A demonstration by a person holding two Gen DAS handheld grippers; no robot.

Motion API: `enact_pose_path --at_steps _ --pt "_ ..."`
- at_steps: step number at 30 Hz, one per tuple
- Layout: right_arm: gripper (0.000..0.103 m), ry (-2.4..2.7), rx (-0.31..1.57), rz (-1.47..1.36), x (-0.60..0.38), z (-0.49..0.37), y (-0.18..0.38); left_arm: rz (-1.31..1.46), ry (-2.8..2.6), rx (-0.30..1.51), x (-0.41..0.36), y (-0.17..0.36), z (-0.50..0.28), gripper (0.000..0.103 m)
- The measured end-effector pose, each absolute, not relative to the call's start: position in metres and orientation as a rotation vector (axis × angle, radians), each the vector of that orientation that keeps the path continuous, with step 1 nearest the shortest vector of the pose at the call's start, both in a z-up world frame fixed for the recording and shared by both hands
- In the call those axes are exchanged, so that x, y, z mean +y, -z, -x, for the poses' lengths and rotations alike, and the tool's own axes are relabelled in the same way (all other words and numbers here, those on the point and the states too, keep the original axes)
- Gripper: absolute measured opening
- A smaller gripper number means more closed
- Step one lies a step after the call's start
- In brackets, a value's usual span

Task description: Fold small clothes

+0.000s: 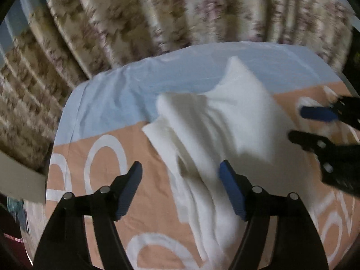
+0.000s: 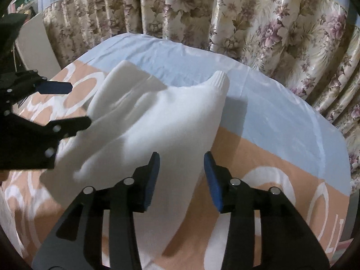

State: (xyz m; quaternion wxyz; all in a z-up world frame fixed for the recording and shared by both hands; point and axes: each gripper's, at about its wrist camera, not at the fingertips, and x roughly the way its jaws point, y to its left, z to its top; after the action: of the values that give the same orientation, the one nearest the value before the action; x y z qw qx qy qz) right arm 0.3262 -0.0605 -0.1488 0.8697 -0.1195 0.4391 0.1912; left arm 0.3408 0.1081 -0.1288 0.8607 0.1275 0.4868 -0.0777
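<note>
Both claws, left [image 1: 181, 189] and right [image 2: 181, 181], hang released over the rumpled white garment [image 2: 157, 121] on the bedsheet [image 2: 270, 112]; folding seems unstarted, so next grip an edge.

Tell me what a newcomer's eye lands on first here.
First the white garment, lying rumpled across the middle of the peach and blue sheet. Next, the two open claws flanking it: the right claw over its near edge, the left claw on its other side. Behind hangs a floral curtain.
</note>
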Motion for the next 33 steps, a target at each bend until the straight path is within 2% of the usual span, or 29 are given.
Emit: enact_pose_path --at_steps 1,3,5,10,15,16,17,19,23,28,33 --pt "0.042 -0.396 0.918 0.247 -0.06 -0.331 0.15 -0.252 0.162 1.036 0.111 0.133 -0.349 0.064" --pt "0.038 -0.377 0.918 0.266 -0.057 -0.339 0.153 -0.235 0.166 1.051 0.115 0.138 -0.357 0.062" --pt "0.037 -0.361 0.925 0.31 -0.055 -0.344 0.161 -0.258 0.158 1.035 0.118 0.138 -0.358 0.062" --pt "0.037 -0.355 0.937 0.313 -0.061 -0.351 0.175 -0.26 0.163 1.023 0.127 0.147 -0.357 0.071" --pt "0.037 -0.353 0.926 0.306 -0.061 -0.348 0.171 -0.259 0.149 1.024 0.121 0.139 -0.352 0.071" --pt "0.042 -0.365 0.918 0.287 -0.063 -0.344 0.165 -0.263 0.145 1.02 0.121 0.135 -0.35 0.072" --pt "0.054 -0.376 0.912 0.268 -0.065 -0.341 0.16 -0.269 0.142 1.011 0.119 0.13 -0.347 0.076" --pt "0.066 -0.379 0.875 0.239 -0.071 -0.331 0.147 -0.285 0.141 0.993 0.117 0.122 -0.338 0.082" --pt "0.084 -0.395 0.843 0.125 -0.088 -0.316 0.13 -0.243 0.164 0.976 0.119 0.11 -0.315 0.093" --pt "0.087 -0.416 0.878 -0.077 -0.114 -0.306 0.139 -0.136 0.203 1.007 0.126 0.115 -0.294 0.093" --pt "0.087 -0.399 0.924 -0.092 -0.115 -0.297 0.162 -0.139 0.179 1.05 0.125 0.137 -0.285 0.093"
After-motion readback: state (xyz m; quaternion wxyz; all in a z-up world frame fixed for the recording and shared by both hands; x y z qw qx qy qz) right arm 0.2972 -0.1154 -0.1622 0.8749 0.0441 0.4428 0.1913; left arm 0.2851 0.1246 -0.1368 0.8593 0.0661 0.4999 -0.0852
